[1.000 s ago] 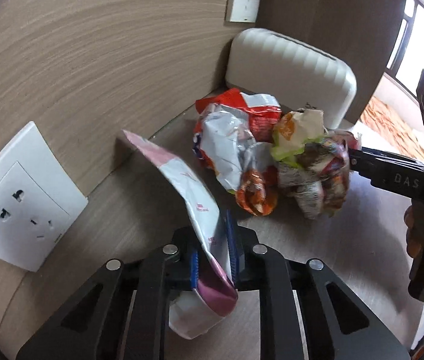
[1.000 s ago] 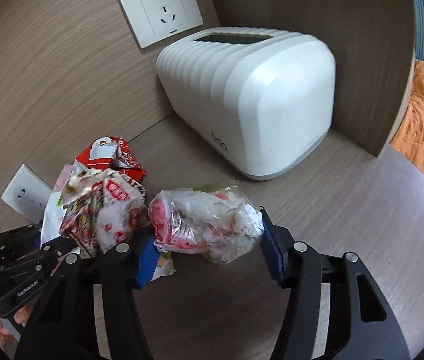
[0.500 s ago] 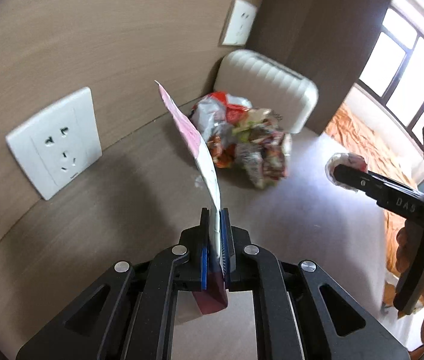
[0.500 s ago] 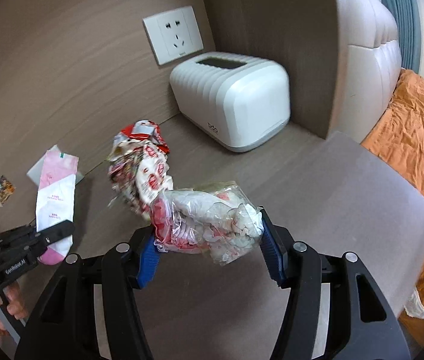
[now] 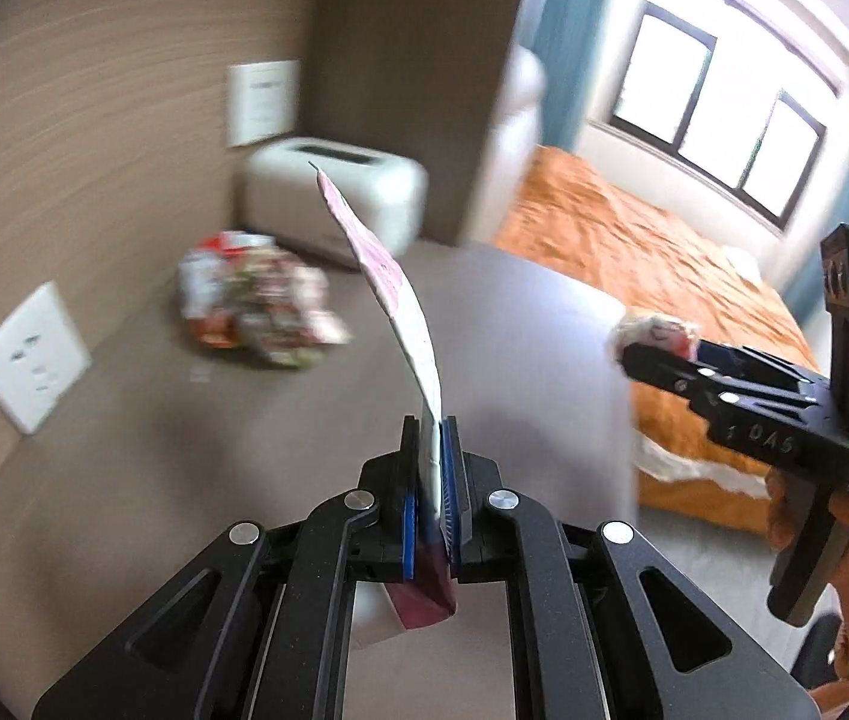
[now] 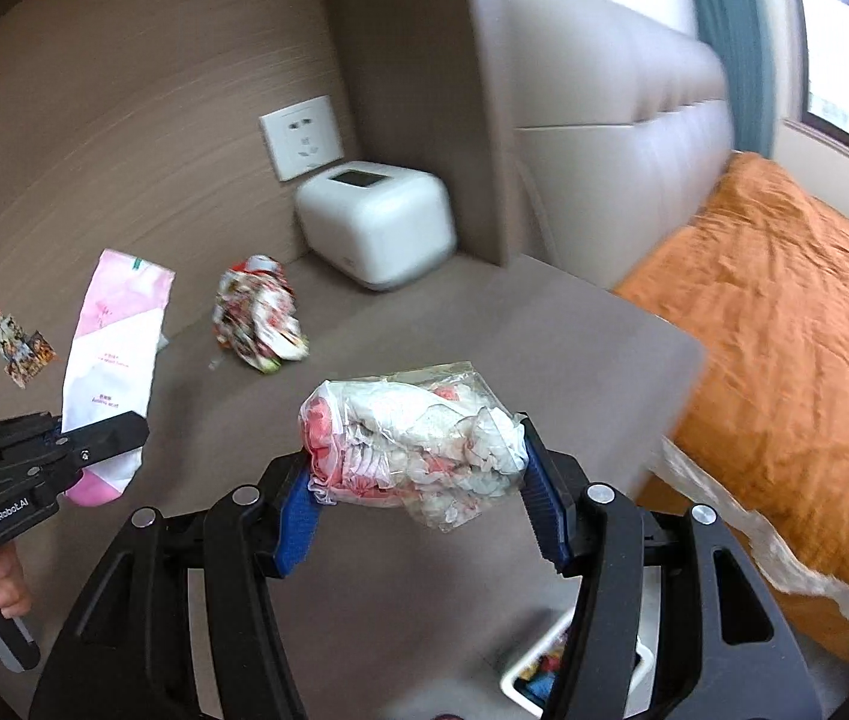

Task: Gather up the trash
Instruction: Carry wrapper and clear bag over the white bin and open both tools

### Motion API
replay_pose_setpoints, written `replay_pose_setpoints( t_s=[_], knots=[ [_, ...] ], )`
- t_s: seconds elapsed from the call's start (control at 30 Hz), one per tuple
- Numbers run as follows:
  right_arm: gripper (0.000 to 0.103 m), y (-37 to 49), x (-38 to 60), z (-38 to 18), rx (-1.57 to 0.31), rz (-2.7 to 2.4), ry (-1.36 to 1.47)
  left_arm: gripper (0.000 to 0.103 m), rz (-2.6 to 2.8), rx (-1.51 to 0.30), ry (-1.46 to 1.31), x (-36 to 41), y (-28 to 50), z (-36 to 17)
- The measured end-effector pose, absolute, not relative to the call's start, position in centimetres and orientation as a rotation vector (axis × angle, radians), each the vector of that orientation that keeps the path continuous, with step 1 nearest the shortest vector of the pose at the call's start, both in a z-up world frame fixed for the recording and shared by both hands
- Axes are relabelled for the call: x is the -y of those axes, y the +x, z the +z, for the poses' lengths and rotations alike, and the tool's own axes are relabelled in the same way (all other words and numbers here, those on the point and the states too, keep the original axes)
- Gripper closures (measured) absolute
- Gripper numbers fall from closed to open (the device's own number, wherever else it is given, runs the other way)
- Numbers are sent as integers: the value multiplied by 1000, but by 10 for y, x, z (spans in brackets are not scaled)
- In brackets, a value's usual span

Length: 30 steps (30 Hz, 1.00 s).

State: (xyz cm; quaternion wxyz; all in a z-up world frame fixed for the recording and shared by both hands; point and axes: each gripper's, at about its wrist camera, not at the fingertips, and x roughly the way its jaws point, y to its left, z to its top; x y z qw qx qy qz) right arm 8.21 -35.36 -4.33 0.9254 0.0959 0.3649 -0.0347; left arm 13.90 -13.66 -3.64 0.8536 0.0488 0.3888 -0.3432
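- Left gripper (image 5: 431, 468): jaws almost closed, pinching a flat pink and white packet (image 5: 406, 312) near its bottom end.
- Packet standing up from the jaws and leaning back, pink bottom corner poking out under the blue pads (image 5: 407, 531).
- Right gripper (image 6: 421, 501): jaws partly open, squeezing a crumpled clear bag (image 6: 418, 447) of white and pink scraps from both sides.
- Both grippers up in the air above the gray tabletop (image 6: 484, 336), apart from each other.
- More trash on the table: a bunch of crumpled snack wrappers (image 6: 259, 315), near the wall.
- Behind the wrappers, a white box (image 6: 376, 231) in the corner, under a wall socket (image 6: 301, 135).
- Second wall socket (image 5: 31, 357) lower on the wall, seen from the left camera.
- Below the table edge, part of a white bin (image 6: 535, 675) with colorful bits inside.
- Off to the right, a bed with an orange cover (image 6: 784, 324).
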Motion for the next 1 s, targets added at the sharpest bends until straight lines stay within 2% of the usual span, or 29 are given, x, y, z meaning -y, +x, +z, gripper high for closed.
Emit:
replay_pose_setpoints(
  t_s=[0.37, 0.63, 0.87, 1.0],
  knots=[
    [44, -24, 416, -64, -815, -322, 326, 96, -1046, -870, 279, 260, 53, -64],
    [44, -77, 452, -112, -915, -448, 416, 96, -1176, -935, 356, 326, 6, -108],
    [44, -97, 476, -178, -1005, -502, 460, 96, -1194, -1042, 431, 368, -9, -187],
    [44, -100, 497, -229, -1053, -513, 520, 96, -1156, -1147, 454, 388, -6, -259]
  ],
)
